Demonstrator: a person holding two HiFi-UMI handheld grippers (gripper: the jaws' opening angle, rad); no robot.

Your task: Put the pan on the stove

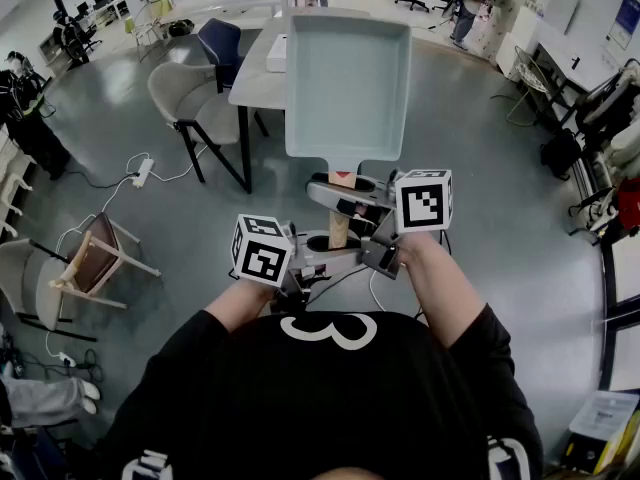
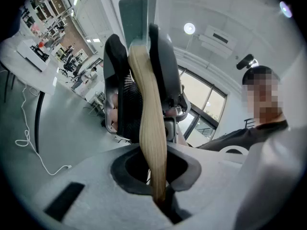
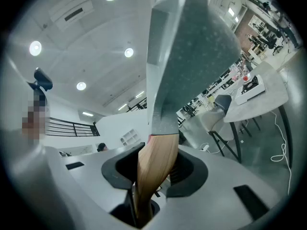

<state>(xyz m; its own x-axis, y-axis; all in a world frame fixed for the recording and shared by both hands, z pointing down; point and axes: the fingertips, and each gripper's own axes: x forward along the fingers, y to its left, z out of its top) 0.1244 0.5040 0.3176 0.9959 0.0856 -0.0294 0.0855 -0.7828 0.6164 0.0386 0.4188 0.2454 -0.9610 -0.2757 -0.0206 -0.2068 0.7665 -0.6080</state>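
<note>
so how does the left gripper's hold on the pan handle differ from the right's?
The right gripper clamps the wooden handle just below the pan; the left gripper clamps it nearer the free end. The left gripper comes in from the left, the right gripper from the right. Both are shut on the handle.

an open-plan office or lab: white desks (image 1: 256,80), office chairs (image 1: 220,40), power strip (image 1: 142,173) on grey floor (image 1: 480,168).

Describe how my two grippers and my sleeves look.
The left gripper and the right gripper have light grey bodies with dark, curved pads. The left cube and the right cube are white with black square markers. The shirt is black, short-sleeved, with white print.
</note>
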